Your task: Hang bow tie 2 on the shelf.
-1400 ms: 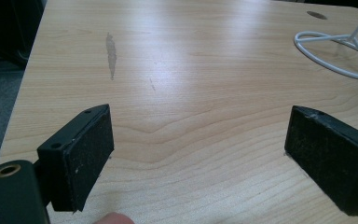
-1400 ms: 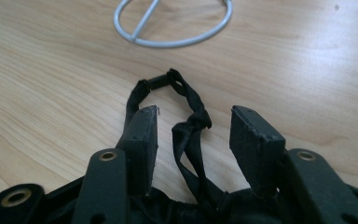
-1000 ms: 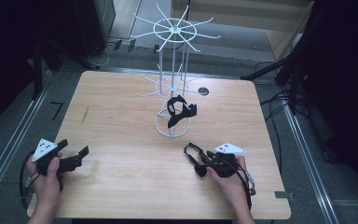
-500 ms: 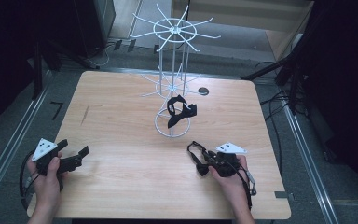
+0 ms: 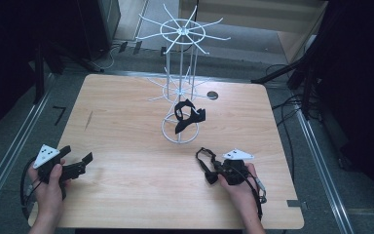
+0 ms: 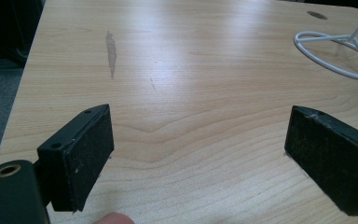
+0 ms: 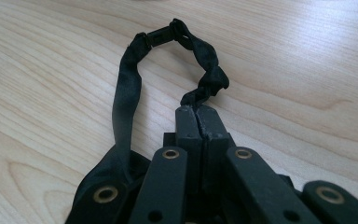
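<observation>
Right gripper (image 5: 213, 171), held low at the table's (image 5: 126, 122) 5 o'clock edge, jaws clamped on a black strap (image 7: 130, 88) looping toward 11. Left gripper (image 5: 80, 165), at 7 o'clock, jaws apart, holding nothing.

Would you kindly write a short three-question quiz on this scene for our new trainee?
1. True or false: the left tool is shut on a strap.
2. What does the right tool grip: (a) the white wire rack, (b) a black strap, (c) nothing?
3. Fill in: a second black item hangs on the ___.

Key: 1. False; its jaws stand open over bare table. 2. (b). 3. white wire rack.
</observation>
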Available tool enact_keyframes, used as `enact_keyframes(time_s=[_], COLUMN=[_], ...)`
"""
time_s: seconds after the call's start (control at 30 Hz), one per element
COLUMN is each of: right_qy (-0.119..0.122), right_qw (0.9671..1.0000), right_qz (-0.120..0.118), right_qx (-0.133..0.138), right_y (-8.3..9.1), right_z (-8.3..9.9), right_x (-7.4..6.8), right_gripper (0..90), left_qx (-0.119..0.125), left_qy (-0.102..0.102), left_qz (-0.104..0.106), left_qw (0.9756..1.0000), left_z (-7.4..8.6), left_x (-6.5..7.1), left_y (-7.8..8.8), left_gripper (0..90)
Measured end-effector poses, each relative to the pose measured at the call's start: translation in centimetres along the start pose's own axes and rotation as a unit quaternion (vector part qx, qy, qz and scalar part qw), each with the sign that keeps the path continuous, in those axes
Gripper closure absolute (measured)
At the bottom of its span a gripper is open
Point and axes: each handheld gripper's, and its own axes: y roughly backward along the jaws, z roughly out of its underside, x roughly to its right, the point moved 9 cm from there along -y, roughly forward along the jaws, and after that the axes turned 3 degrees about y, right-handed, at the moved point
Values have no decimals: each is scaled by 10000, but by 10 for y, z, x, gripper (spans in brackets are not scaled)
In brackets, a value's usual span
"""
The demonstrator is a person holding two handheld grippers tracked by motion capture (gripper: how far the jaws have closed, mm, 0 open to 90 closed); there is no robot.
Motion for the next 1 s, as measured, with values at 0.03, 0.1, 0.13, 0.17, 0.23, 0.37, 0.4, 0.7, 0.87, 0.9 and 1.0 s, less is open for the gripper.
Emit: enact_keyframes(time_s=[0.03, 0.1, 0.13, 0.17, 0.23, 0.37, 0.4, 0.7, 0.87, 0.9, 1.0], right_qy=[-6, -38, -33, -33, -86, -155, -162, -263, -245, -246, -251], right_qw=[10000, 9999, 9998, 9998, 9993, 9968, 9962, 9906, 9879, 9868, 9858], right_qz=[24, 71, 94, 94, 169, 337, 370, 563, 623, 657, 662], right_qx=[21, 124, 166, 166, 313, 706, 776, 1218, 1398, 1457, 1522], right_y=[1, 3, 4, 4, 8, 20, 22, 38, 45, 47, 48], right_z=[-1, -4, -5, -5, -10, -23, -25, -41, -48, -52, -55], right_x=[0, 1, 2, 2, 4, 7, 8, 17, 21, 22, 22], right_gripper=[900, 900, 900, 900, 900, 900, 900, 900, 900, 900, 900], left_qx=[-1, 0, 2, 2, 0, -9, -12, -38, -44, -42, -42], left_qy=[2, 3, 7, 7, 9, 15, 15, 3, 1, 0, -3], left_qz=[2, 6, 5, 5, 9, 7, 7, 11, 17, 22, 20], left_qw=[10000, 10000, 10000, 10000, 10000, 10000, 10000, 10000, 10000, 10000, 10000], left_z=[0, 0, 0, 0, 0, 0, 0, 0, 0, 0, 0], left_x=[0, 0, 0, 0, 0, 0, 0, 0, 0, 0, 0], left_y=[0, 0, 0, 0, 0, 0, 0, 0, -1, -1, -1], left_gripper=[84, 84, 84, 84, 84, 84, 84, 84, 84, 84, 84])
